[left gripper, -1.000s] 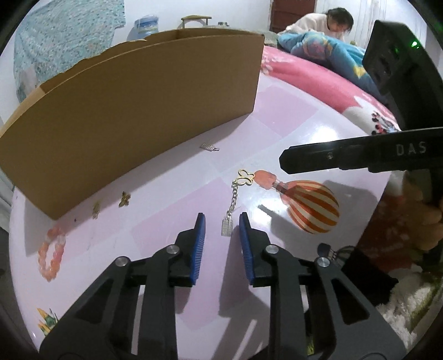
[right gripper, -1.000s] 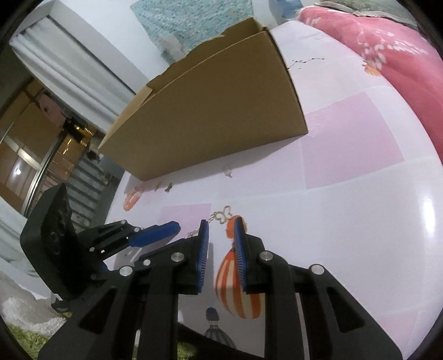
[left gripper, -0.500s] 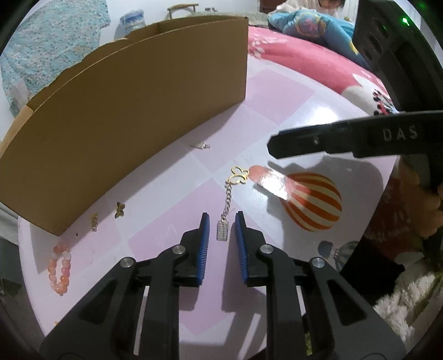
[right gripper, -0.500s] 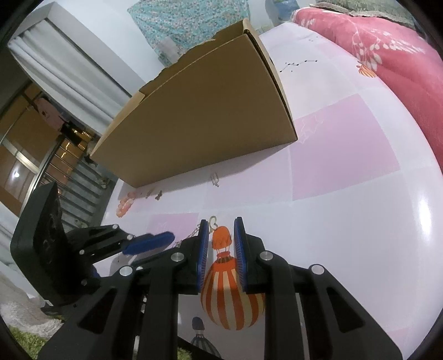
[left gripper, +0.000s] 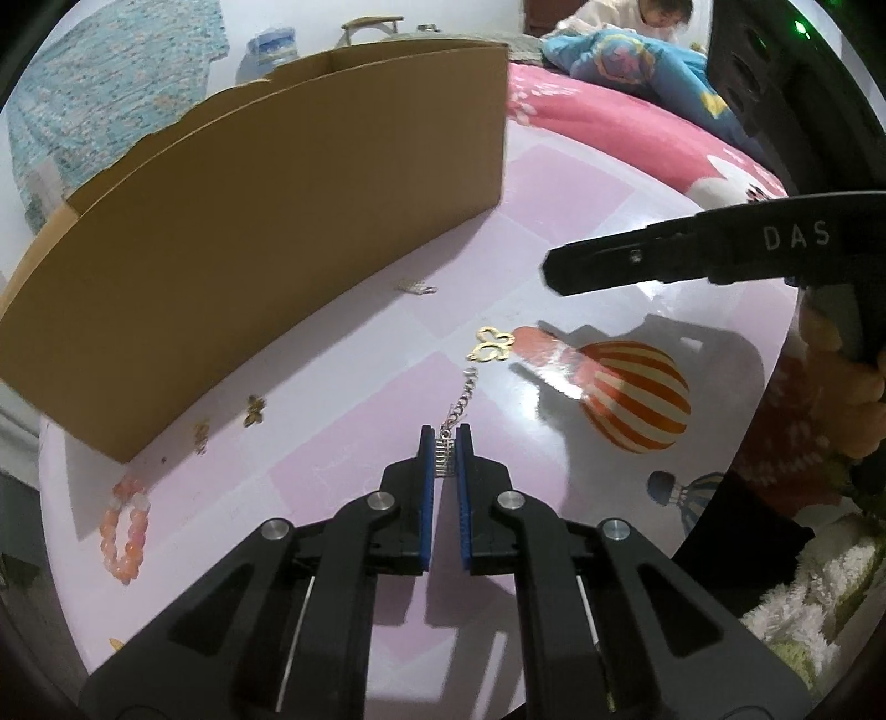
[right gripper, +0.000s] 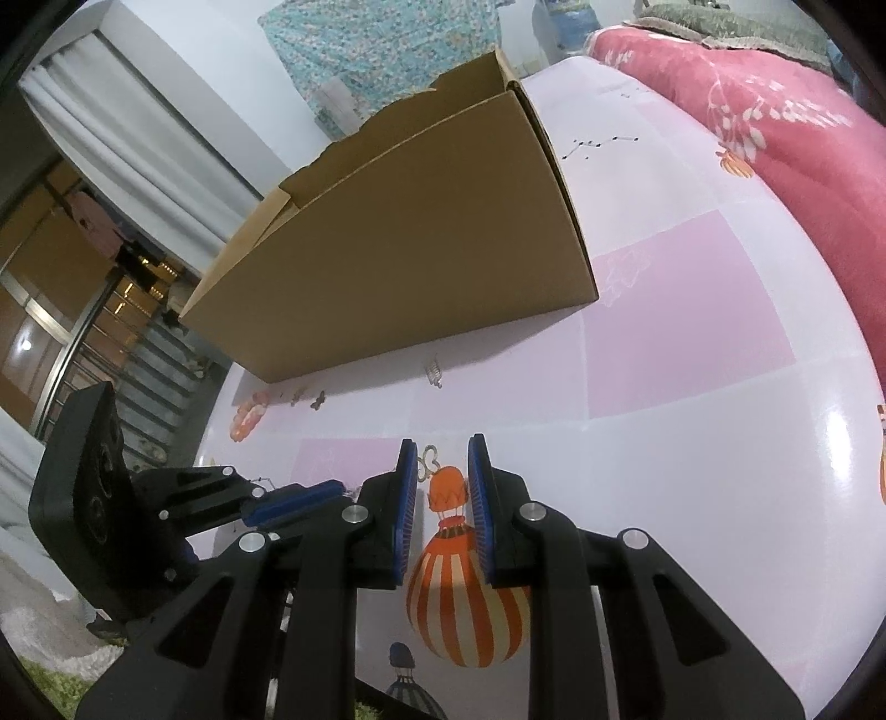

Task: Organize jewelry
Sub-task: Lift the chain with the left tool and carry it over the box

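A thin silver chain (left gripper: 462, 396) lies on the table, with a gold butterfly charm (left gripper: 490, 346) at its far end and a ribbed silver tag (left gripper: 444, 457) at its near end. My left gripper (left gripper: 444, 437) is closing, and its blue pads press on the tag from both sides. In the right wrist view the left gripper (right gripper: 293, 498) sits low at the left. My right gripper (right gripper: 442, 443) hovers over the printed balloon, jaws a narrow gap apart with nothing between them. The butterfly charm (right gripper: 429, 462) shows just beyond its tips.
A tall open cardboard box (left gripper: 277, 221) stands behind the jewelry. A pink bead bracelet (left gripper: 124, 526), two small gold earrings (left gripper: 255, 410) and a small silver piece (left gripper: 415, 287) lie along its base. A pink blanket (right gripper: 775, 138) borders the table, with a person (left gripper: 637, 16) beyond.
My left gripper's jaws have narrowed from a wide gap to a clamp around the silver tag, which now sits between the pads. The right gripper has stayed put.
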A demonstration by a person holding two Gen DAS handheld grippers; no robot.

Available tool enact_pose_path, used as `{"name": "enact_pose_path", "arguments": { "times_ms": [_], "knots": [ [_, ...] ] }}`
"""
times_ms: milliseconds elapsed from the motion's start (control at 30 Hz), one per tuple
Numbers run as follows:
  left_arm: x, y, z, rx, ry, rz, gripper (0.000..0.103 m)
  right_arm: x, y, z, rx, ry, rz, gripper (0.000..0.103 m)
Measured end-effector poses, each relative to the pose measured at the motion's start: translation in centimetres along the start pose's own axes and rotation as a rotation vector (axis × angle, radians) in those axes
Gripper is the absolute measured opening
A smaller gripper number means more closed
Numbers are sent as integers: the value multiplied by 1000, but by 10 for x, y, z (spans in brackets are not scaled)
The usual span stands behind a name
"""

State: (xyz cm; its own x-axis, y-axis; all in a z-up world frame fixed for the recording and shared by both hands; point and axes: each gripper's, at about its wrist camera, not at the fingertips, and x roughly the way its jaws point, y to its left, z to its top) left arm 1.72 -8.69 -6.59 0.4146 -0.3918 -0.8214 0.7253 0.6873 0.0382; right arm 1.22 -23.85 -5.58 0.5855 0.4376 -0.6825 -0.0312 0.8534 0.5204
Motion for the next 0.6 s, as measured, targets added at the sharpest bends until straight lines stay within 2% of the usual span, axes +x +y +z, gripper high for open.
{"name": "enact_pose_path", "arguments": {
  "times_ms": [167,367,600],
  "knots": [
    [-17,17,-6,-56,-51,30,6,4,7,7,-35,1,-19,19],
    [-18,32,-12,-126,-62,57,6,24,24,24,-135,-8,-71,19],
    [-19,36,-13,-136,-69,58,6,58,42,36,-288,29,-159,19]
  ]
}}
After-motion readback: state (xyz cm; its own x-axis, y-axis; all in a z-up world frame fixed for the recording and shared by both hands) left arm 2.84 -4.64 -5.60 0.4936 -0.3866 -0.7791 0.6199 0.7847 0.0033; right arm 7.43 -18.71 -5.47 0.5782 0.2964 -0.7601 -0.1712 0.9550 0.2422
